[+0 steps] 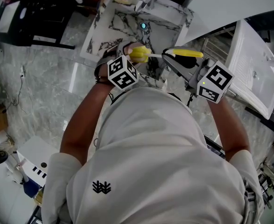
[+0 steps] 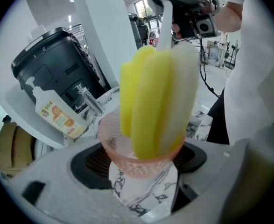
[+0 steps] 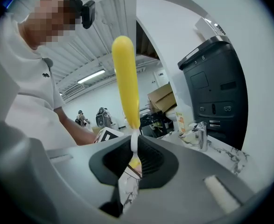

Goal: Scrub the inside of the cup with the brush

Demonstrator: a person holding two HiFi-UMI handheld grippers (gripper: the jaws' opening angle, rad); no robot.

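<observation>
Both bare forearms reach forward from the torso, the left arm (image 1: 83, 120) at scene left and the right arm (image 1: 231, 122) at scene right, converging at the far side. The left gripper (image 2: 144, 161) tilts downward, jaws set wide and clamped on the cup (image 2: 127, 148). The right gripper (image 3: 133, 160) lies nearly level, jaws pinched on the thin stem of the brush (image 3: 126, 78).

A kitchen mock-up set inside a big industrial hall. A marble-patterned counter (image 3: 230, 153) carries a sink (image 1: 127, 17), a tap (image 3: 201, 135) and a soap bottle (image 2: 55, 113) beside a black machine (image 3: 216, 87). Overhead is a corrugated roof (image 3: 104, 13) with strip lights (image 3: 91, 77). Cardboard boxes (image 3: 161, 95) and people (image 3: 101, 117) stand far behind.
</observation>
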